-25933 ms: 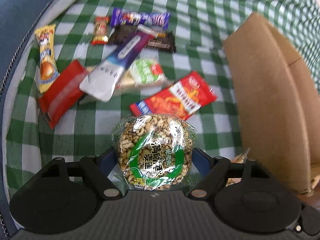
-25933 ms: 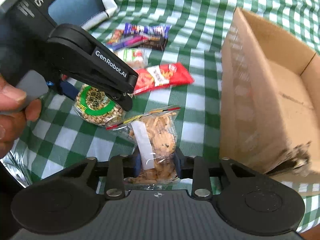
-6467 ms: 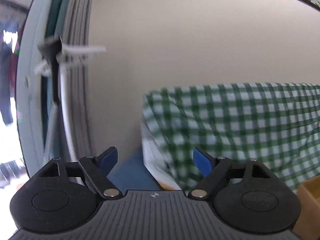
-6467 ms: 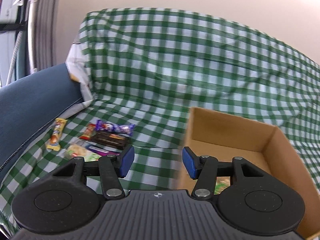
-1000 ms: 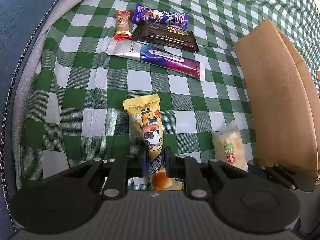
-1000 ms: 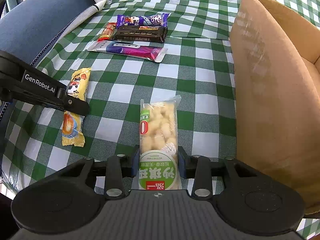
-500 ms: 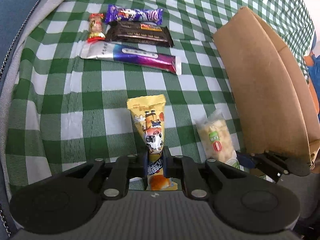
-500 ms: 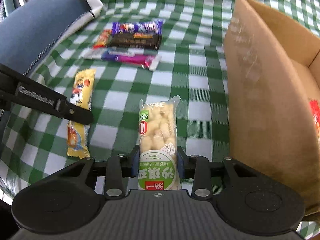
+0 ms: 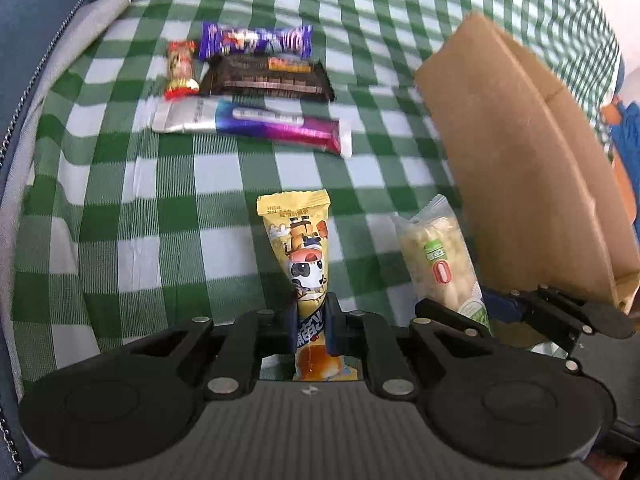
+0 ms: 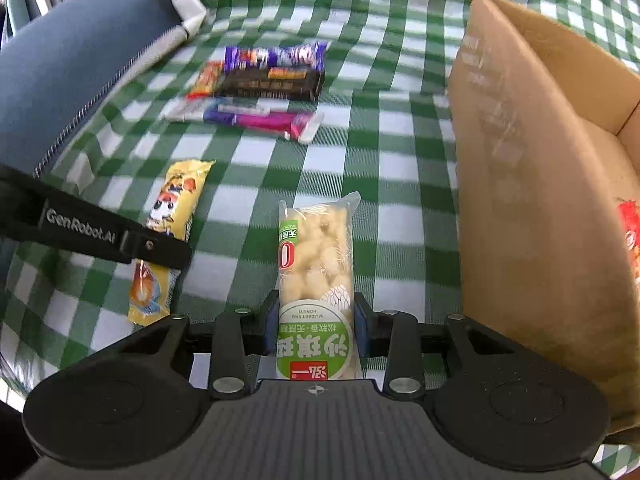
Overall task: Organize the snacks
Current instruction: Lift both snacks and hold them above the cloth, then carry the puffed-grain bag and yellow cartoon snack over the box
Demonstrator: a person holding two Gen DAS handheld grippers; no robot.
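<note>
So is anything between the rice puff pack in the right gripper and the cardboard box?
Nothing visible. The rice puff pack sits beside the cardboard box; only its tall near wall must be cleared.

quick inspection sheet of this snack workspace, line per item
surface: green checked cloth, bare in patches
job's things: yellow snack and pale puffed snack; cardboard box with a red packet inside
clutter: purple bar, dark bar, small red sweet, silver-magenta packet lying on the cloth
grippers: left tool shut on yellow snack; right tool shut on pale puffed snack
cables: nothing seen
surroundings: blue cushion
</note>
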